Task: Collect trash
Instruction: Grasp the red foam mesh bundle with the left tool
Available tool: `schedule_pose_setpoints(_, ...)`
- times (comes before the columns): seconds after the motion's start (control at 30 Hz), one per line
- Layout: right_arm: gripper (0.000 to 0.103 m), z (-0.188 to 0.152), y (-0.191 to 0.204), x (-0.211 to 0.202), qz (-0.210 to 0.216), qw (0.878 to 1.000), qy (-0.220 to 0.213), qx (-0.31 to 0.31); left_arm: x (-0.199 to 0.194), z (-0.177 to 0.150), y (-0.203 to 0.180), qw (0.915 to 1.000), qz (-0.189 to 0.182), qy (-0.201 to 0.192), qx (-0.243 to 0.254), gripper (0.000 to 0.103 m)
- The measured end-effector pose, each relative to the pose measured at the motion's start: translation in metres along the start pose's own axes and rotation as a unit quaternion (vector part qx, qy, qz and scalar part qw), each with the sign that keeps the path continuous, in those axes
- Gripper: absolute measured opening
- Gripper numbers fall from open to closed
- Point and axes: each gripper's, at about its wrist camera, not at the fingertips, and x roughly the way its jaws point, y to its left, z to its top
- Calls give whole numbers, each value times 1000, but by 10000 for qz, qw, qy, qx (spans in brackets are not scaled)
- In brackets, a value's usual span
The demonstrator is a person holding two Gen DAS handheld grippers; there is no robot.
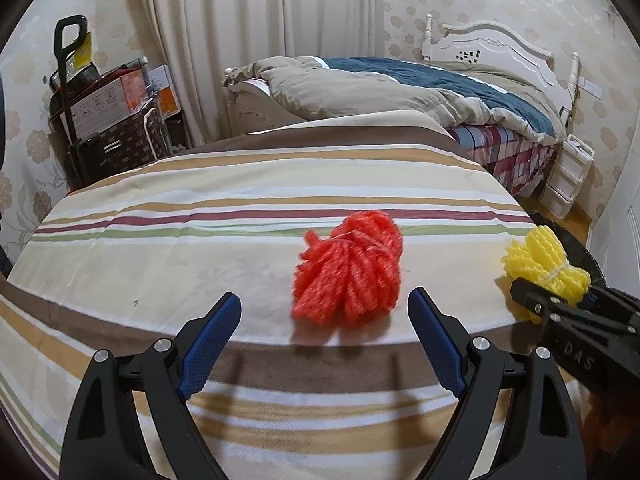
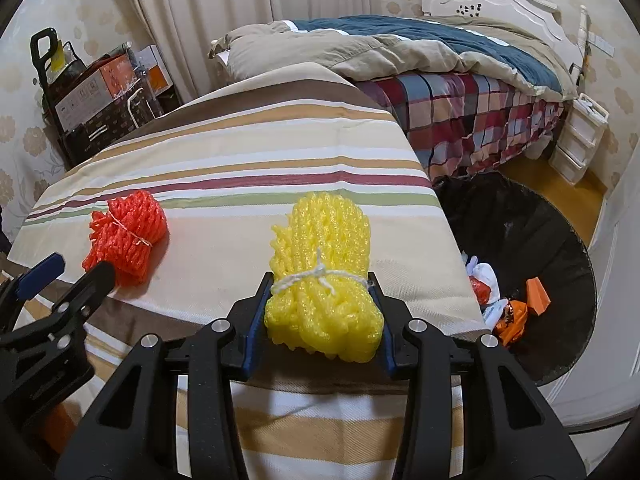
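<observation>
A red foam-net bundle [image 1: 348, 272] tied with thin string lies on the striped tablecloth [image 1: 200, 208]. My left gripper [image 1: 325, 298] is open, its blue pads [image 1: 212, 340] on either side of the bundle's near end and not touching it. My right gripper [image 2: 320, 282] is shut on a yellow foam-net bundle [image 2: 324, 240] tied with white string, near the table's right edge. From the left wrist view, the yellow bundle [image 1: 540, 264] and right gripper [image 1: 560, 300] show at the far right. The right wrist view has the red bundle [image 2: 128, 232] and left gripper [image 2: 80, 266] at its left.
A black trash bin [image 2: 520, 216] stands on the floor right of the table, with orange and white scraps [image 2: 508, 308] inside. Behind are a bed [image 2: 440, 64], white plastic drawers [image 2: 580, 136], curtains [image 1: 260, 20] and a cart of boxes [image 1: 108, 120] at the back left.
</observation>
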Motion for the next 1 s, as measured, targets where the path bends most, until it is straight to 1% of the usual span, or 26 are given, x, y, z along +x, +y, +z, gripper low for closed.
schedule_pose_setpoints(0.17, 42, -1, -2, 0, 54, 10000, 12, 31, 12, 8, -8, 9999, 32, 80, 83, 85)
schedule_pose_setpoints(0.3, 42, -1, -2, 0, 88, 9999, 27, 57, 22, 12, -6, 9997, 12, 234, 19, 85)
schedule_pose_setpoints(0.33, 42, -1, -2, 0, 98, 9999, 28, 67, 23, 12, -5, 9997, -4, 252, -7, 80)
schedule_pose_setpoints(0.37, 42, -2, -2, 0, 104, 9999, 27, 70, 24, 12, -5, 9996, -42, 272, -8, 70)
schedule_pose_setpoints(0.43, 42, -2, -2, 0, 105, 9999, 32, 70, 29, 11, -6, 9991, -114, 405, 34, 61)
schedule_pose_setpoints(0.5, 42, -2, -2, 0, 104, 9999, 26, 66, 29, 10, -6, 9990, -148, 422, 32, 58)
schedule_pose_setpoints(0.57, 42, -2, -2, 0, 108, 9999, 29, 71, 28, 9, -7, 9990, -174, 398, 52, 52)
schedule_pose_setpoints(0.67, 42, -1, -2, 0, 105, 9999, 24, 68, 26, 9, -7, 9991, -209, 355, 69, 47)
schedule_pose_setpoints(0.73, 42, -2, -2, -1, 100, 9999, 14, 55, 23, 7, -7, 9991, -229, 337, 72, 46)
schedule_pose_setpoints(1.0, 42, -4, -1, -10, 137, 9998, -154, 48, 9, 0, -5, 9995, -227, 225, -16, 44)
